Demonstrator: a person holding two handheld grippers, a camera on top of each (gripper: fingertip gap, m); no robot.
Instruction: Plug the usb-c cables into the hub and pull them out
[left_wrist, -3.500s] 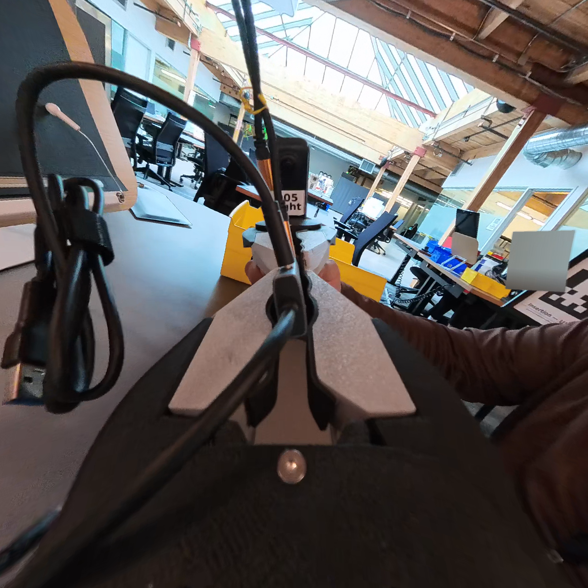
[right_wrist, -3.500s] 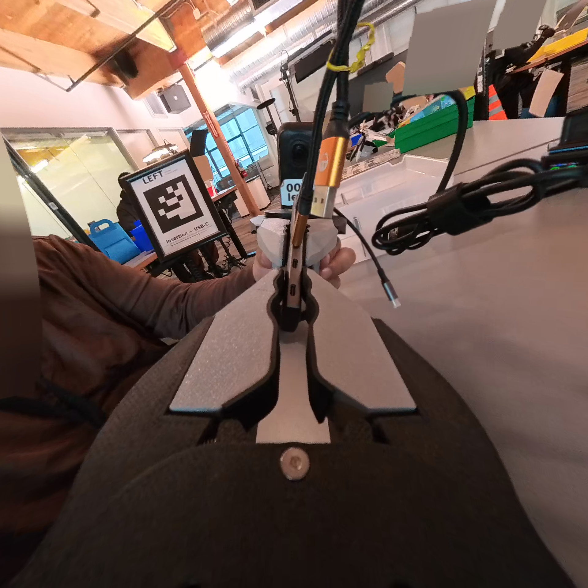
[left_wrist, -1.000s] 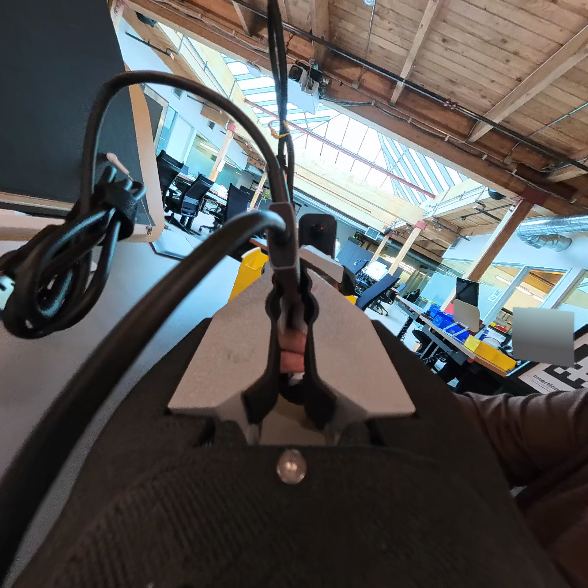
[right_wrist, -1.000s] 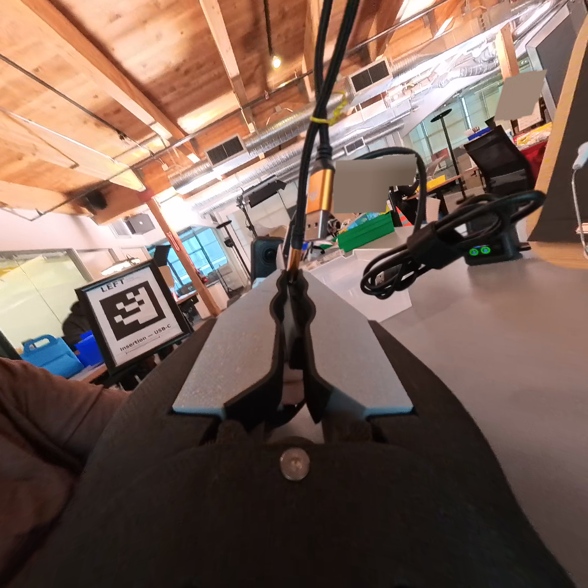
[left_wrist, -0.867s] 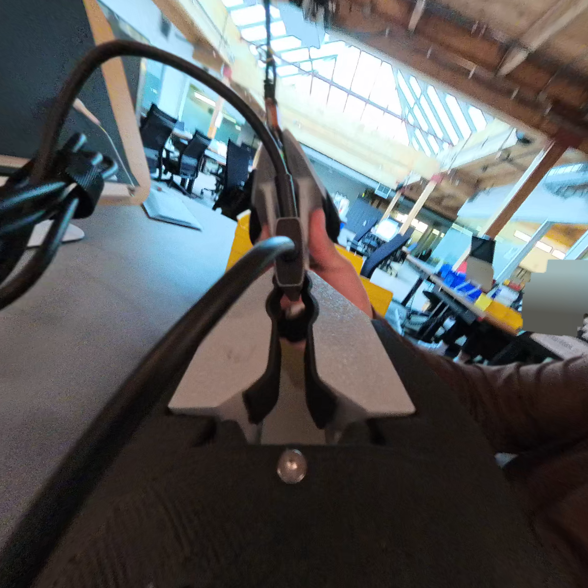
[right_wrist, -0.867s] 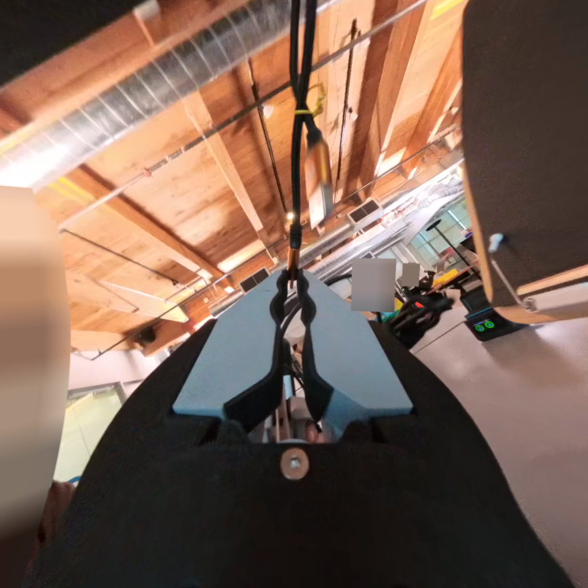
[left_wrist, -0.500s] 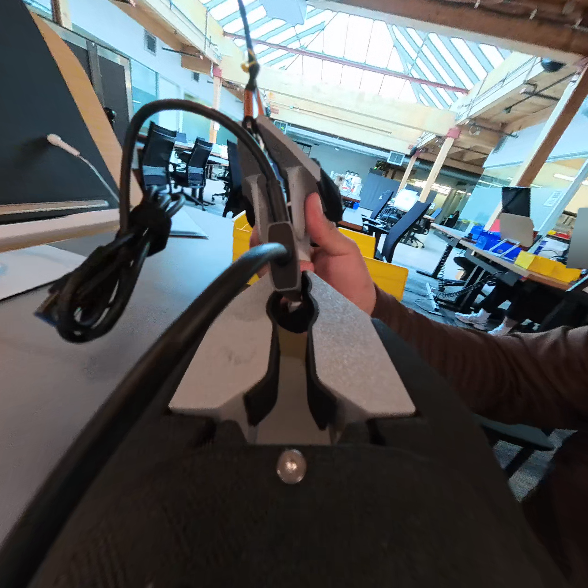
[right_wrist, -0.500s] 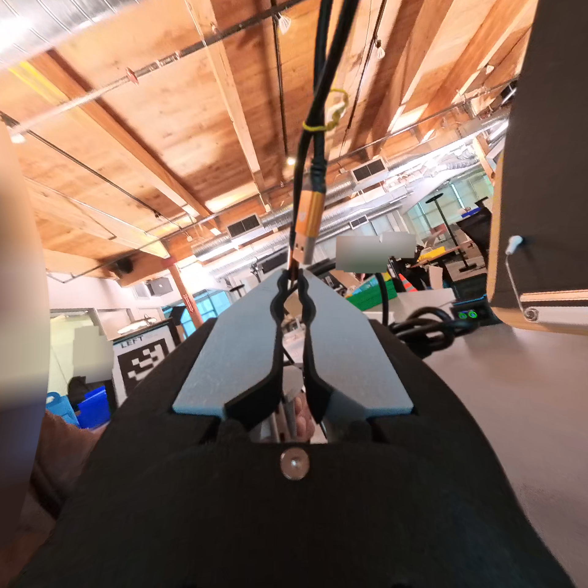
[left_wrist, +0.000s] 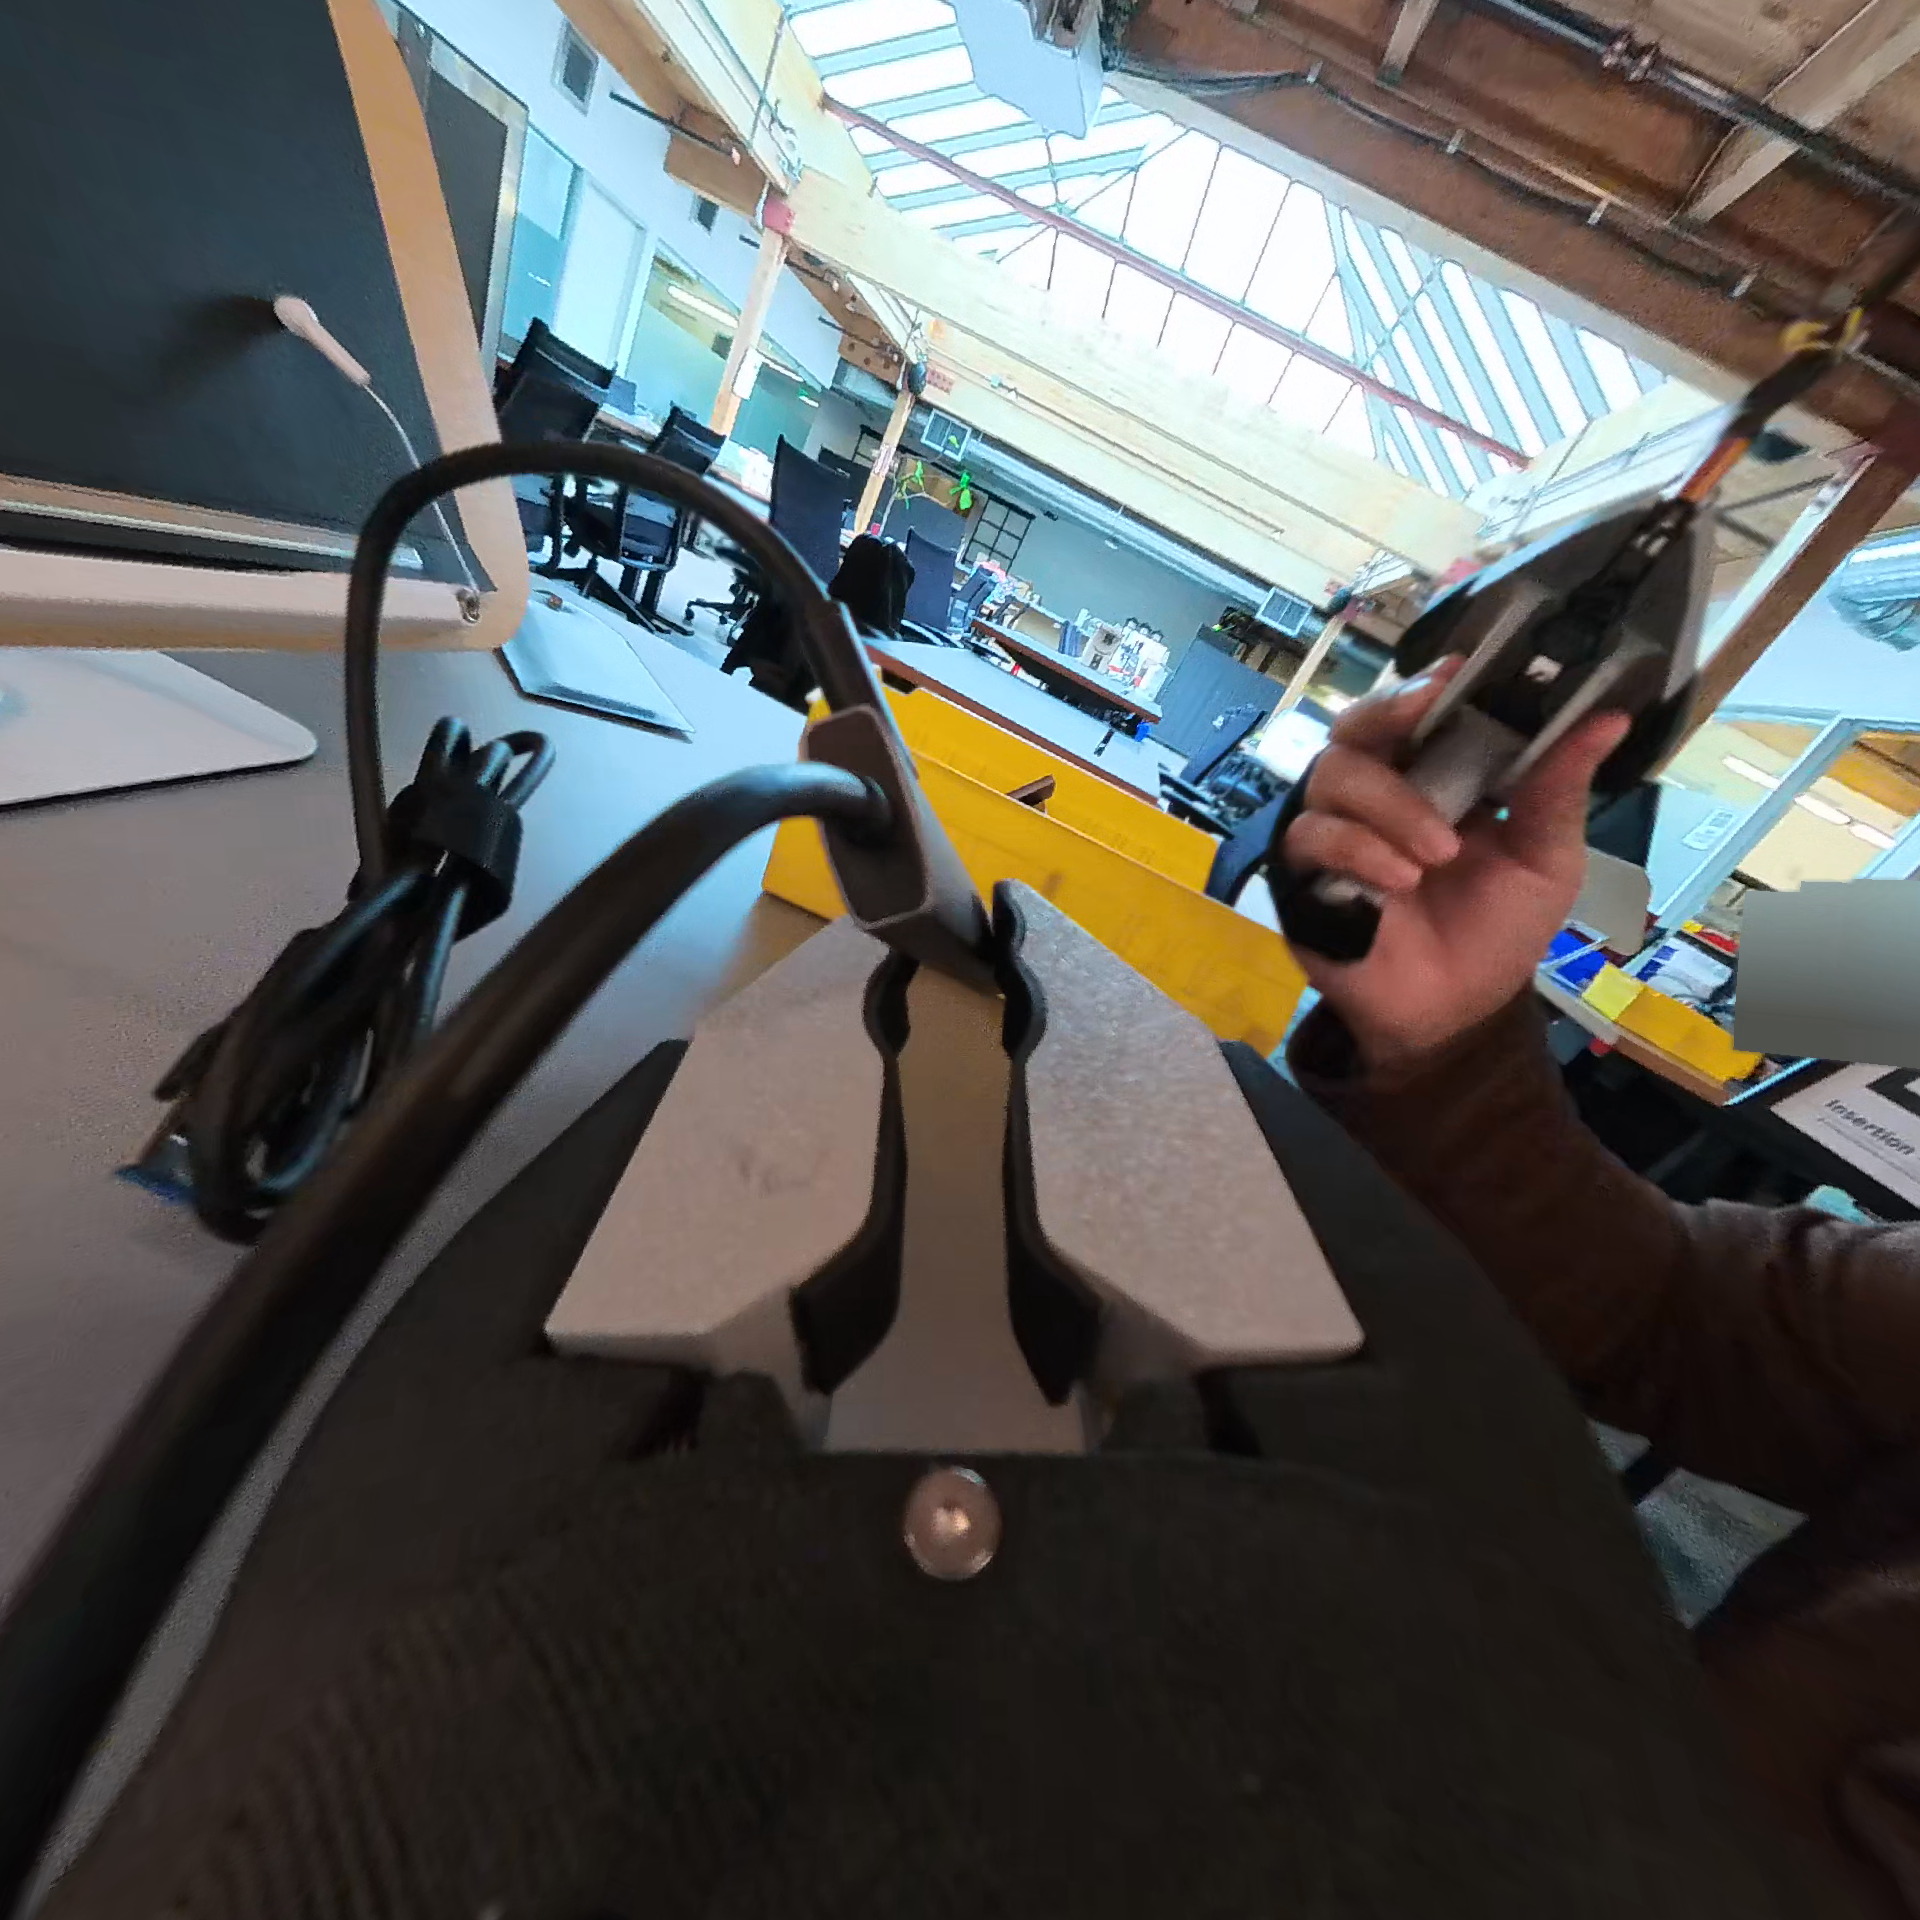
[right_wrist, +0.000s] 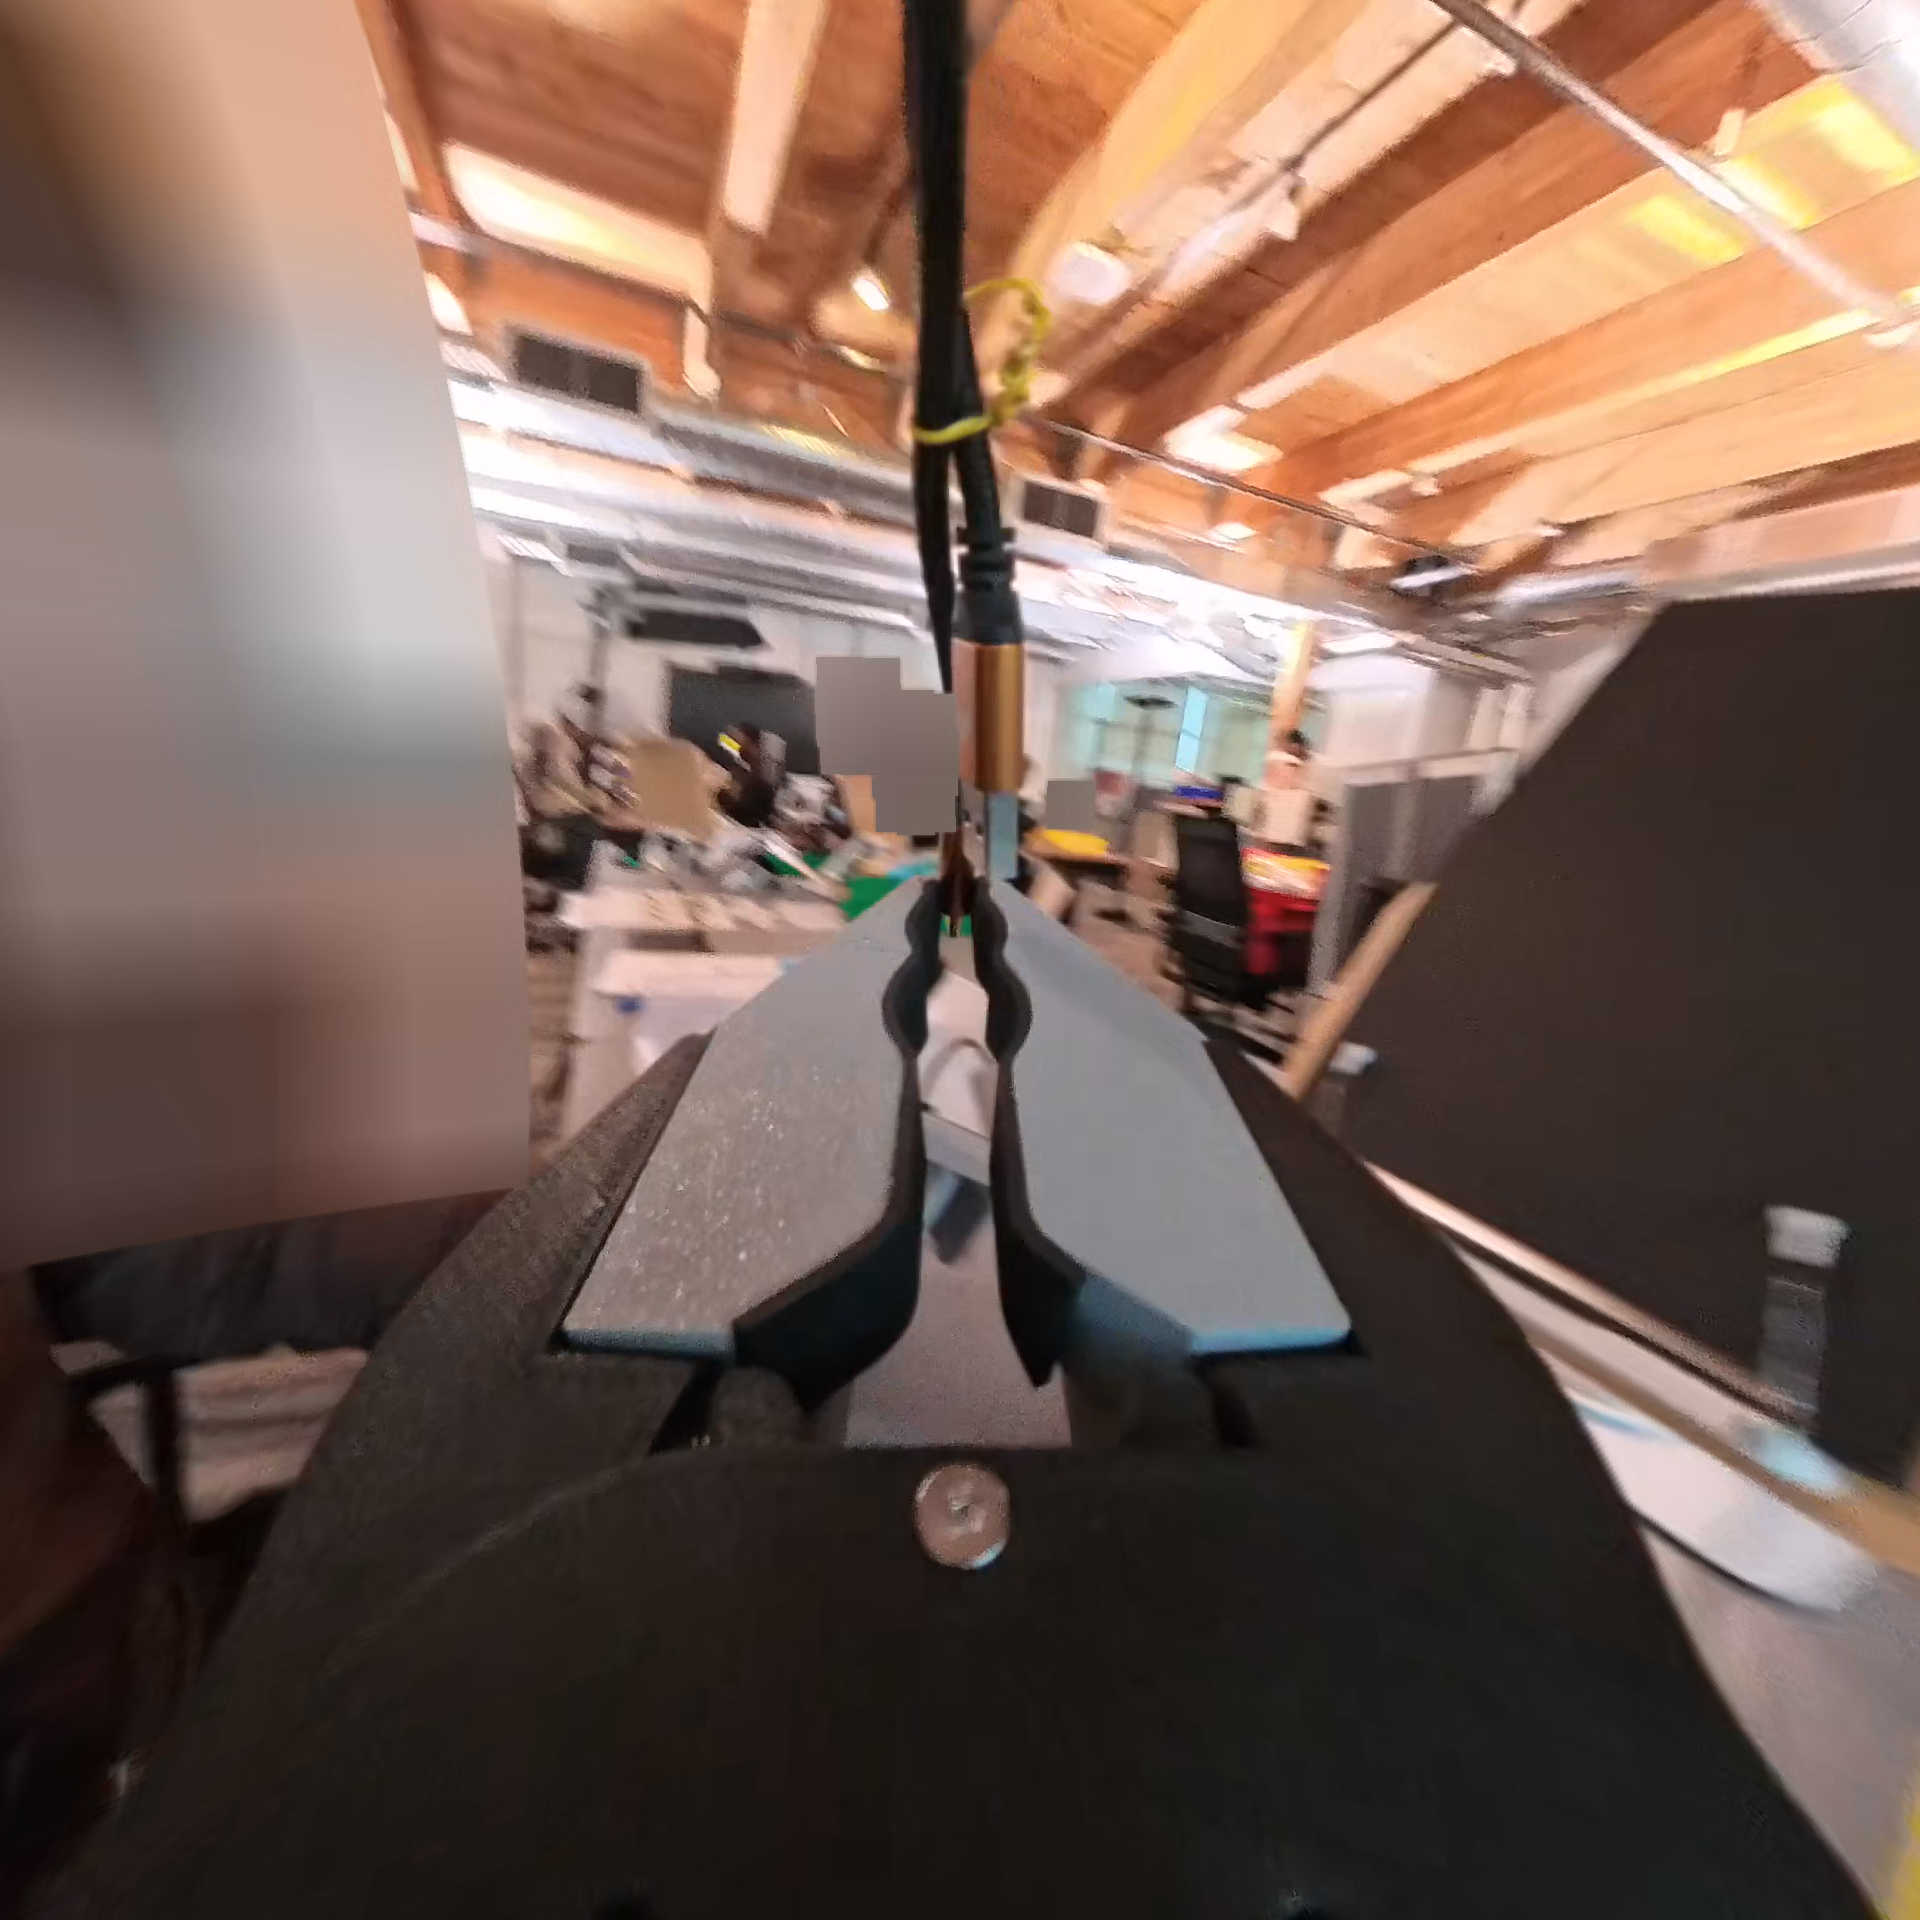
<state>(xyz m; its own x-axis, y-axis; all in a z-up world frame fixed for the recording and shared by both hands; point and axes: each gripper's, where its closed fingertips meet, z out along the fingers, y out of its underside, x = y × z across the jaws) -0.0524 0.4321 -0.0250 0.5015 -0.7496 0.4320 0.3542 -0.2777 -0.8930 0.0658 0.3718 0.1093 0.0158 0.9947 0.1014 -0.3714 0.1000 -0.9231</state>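
My left gripper (left_wrist: 943, 940) is shut on the lower end of a grey USB hub (left_wrist: 883, 821), which tilts up and to the left. The hub's own black cable (left_wrist: 582, 935) loops left to a strapped bundle (left_wrist: 343, 977) hanging over the table. My right gripper (right_wrist: 956, 914) is shut on the small plug of a black-and-orange USB-C cable (right_wrist: 951, 312), which rises straight up. Its orange second connector (right_wrist: 1000, 727) hangs beside the fingertips. In the left wrist view the right gripper (left_wrist: 1652, 540) is up at the right, held by a hand (left_wrist: 1423, 883), clear of the hub.
A grey table (left_wrist: 125, 935) lies to the left with a monitor base (left_wrist: 135, 727) and a black wood-edged panel (left_wrist: 208, 260). Yellow bins (left_wrist: 1060, 873) stand behind the hub. In the right wrist view, a black panel (right_wrist: 1662, 935) fills the right. A yellow tie (right_wrist: 1003, 353) binds the cable.
The right gripper, which was close behind the hub, has moved up and right, away from it, with the cable plug in its grip. The left gripper still holds the hub.
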